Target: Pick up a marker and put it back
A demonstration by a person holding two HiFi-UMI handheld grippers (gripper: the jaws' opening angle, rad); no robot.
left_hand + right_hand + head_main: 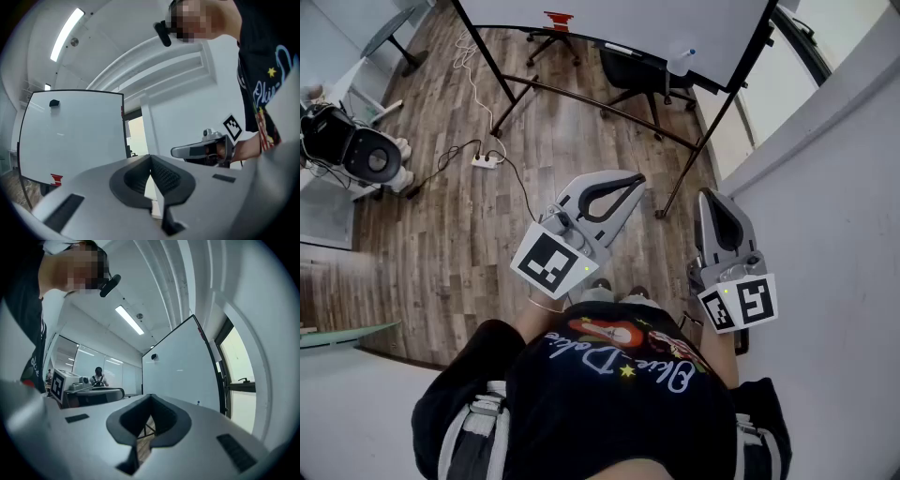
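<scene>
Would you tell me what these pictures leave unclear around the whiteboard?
- Blue-tipped thing on the whiteboard ledge: head view, too small to tell whether it is a marker.
- Whiteboard's upper part: head view, cut off by the top edge.
- Red mark on the board: left gripper view, too small to read.

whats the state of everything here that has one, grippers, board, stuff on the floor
left gripper: fingers together, holding nothing
right gripper: fingers together, holding nothing
whiteboard: upright on its stand, mostly blank
blue-capped item: resting on the whiteboard's ledge, untouched; too small to name
power strip: lying on the floor, cables attached
</scene>
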